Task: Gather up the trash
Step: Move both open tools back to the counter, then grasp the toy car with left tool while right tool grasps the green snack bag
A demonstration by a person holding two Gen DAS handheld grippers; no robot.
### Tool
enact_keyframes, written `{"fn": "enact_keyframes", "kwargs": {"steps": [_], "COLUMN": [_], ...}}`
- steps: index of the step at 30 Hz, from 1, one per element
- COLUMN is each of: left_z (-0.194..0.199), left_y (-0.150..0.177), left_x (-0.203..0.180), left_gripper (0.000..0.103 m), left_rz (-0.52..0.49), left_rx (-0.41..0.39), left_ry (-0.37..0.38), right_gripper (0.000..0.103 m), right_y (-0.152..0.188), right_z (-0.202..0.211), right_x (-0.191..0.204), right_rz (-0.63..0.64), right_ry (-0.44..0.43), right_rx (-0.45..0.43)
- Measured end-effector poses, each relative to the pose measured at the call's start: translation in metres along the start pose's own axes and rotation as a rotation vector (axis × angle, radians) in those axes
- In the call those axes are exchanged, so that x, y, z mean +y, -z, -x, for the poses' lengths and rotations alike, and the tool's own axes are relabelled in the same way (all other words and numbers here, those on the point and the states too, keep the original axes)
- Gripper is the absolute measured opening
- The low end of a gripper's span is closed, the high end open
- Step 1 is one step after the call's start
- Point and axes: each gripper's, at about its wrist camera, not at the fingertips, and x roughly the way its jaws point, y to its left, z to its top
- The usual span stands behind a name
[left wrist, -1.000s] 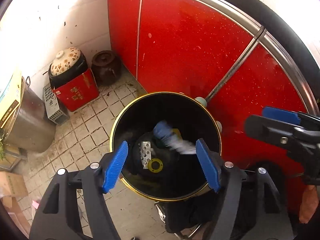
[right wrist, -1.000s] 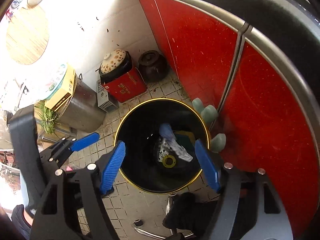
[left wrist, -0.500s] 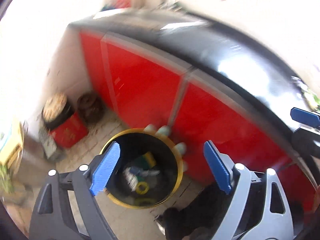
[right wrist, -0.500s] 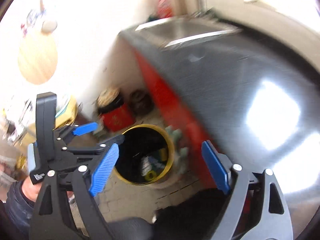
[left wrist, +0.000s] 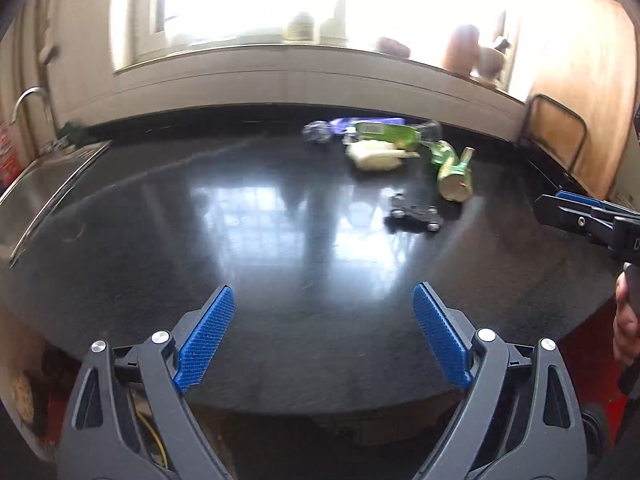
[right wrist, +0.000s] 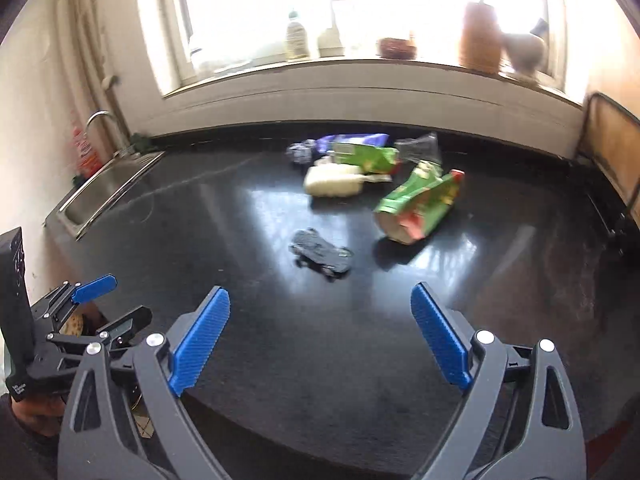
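Observation:
Trash lies on the far part of a black countertop (left wrist: 280, 216) (right wrist: 240, 216). A green and pink snack bag (right wrist: 420, 204) (left wrist: 454, 176) lies on its side. A small black toy car (right wrist: 322, 254) (left wrist: 414, 214) sits nearer. Behind them are a pale wrapped item (right wrist: 334, 180) (left wrist: 376, 154), a green packet (right wrist: 366, 156) (left wrist: 386, 130), a purple wrapper (right wrist: 352, 139) and clear plastic (right wrist: 420, 146). My left gripper (left wrist: 322, 334) and my right gripper (right wrist: 320, 332) are both open and empty, at the counter's near edge, well short of the trash.
A steel sink (right wrist: 108, 188) (left wrist: 36, 188) with a tap is set in the counter's left end. A windowsill (right wrist: 360, 64) holds bottles and jars. A wire rack with a wooden board (left wrist: 560, 140) stands at the right. The red cabinet front (left wrist: 592, 400) is below.
Both grippers have swung up from the black bin on the floor to face the countertop. The bin has left both views. Both stay open and empty.

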Motion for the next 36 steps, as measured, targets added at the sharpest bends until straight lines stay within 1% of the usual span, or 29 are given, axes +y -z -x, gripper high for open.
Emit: {"fn": "enact_keyframes", "kwargs": {"steps": [3, 6, 8, 10, 12, 16, 19, 22, 24, 26, 29, 31, 33, 36], "left_z": [-0.021, -0.037, -0.044, -0.055, -0.067, -0.103, -0.136, -0.164, -0.175, -0.185, -0.192, -0.195, -0.198, -0.202], "left_y": [-0.011, -0.010, -0.014, -0.020, -0.027, -0.044, -0.056, -0.065, -0.067, -0.067, -0.065, -0.065, -0.068, -0.073], "left_x": [-0.048, -0.069, -0.073, -0.076, -0.077, -0.082, -0.084, -0.085, -0.088, -0.089, -0.094, -0.097, -0.099, -0.100], "left_gripper": [0.088, 0.088, 0.089, 0.092, 0.092, 0.092, 0.092, 0.092, 0.092, 0.092, 0.092, 0.091, 0.088, 0.077], "left_rz": [-0.097, -0.146, -0.154, -0.149, -0.138, -0.087, -0.056, -0.029, -0.026, -0.005, -0.033, -0.043, -0.042, -0.054], "left_rx": [0.008, 0.034, 0.048, 0.060, 0.074, 0.133, 0.171, 0.213, 0.228, 0.251, 0.224, 0.217, 0.212, 0.209], "left_ry": [0.045, 0.050, 0.048, 0.033, 0.026, 0.009, -0.043, -0.070, -0.062, -0.034, -0.074, -0.077, -0.076, -0.072], "right_gripper": [0.089, 0.089, 0.089, 0.089, 0.089, 0.089, 0.089, 0.090, 0.090, 0.090, 0.090, 0.090, 0.090, 0.090], "right_y": [0.007, 0.015, 0.018, 0.018, 0.017, 0.004, -0.007, -0.018, -0.028, -0.039, -0.062, -0.075, -0.085, -0.095], "right_z": [0.008, 0.017, 0.017, 0.013, 0.009, -0.001, -0.012, -0.033, -0.052, -0.074, -0.115, -0.139, -0.161, -0.192], "right_x": [-0.042, -0.066, -0.070, -0.073, -0.073, -0.079, -0.085, -0.092, -0.094, -0.097, -0.105, -0.110, -0.113, -0.114], "right_rz": [-0.051, -0.085, -0.093, -0.103, -0.108, -0.114, -0.113, -0.121, -0.123, -0.127, -0.166, -0.201, -0.229, -0.261], "right_ry": [0.045, 0.047, 0.051, 0.046, 0.034, 0.026, 0.040, 0.040, 0.036, 0.032, 0.021, 0.010, 0.002, 0.005], "right_rx": [-0.004, 0.002, 0.002, 0.003, 0.009, 0.016, 0.022, 0.057, 0.085, 0.115, 0.162, 0.187, 0.211, 0.265]}}
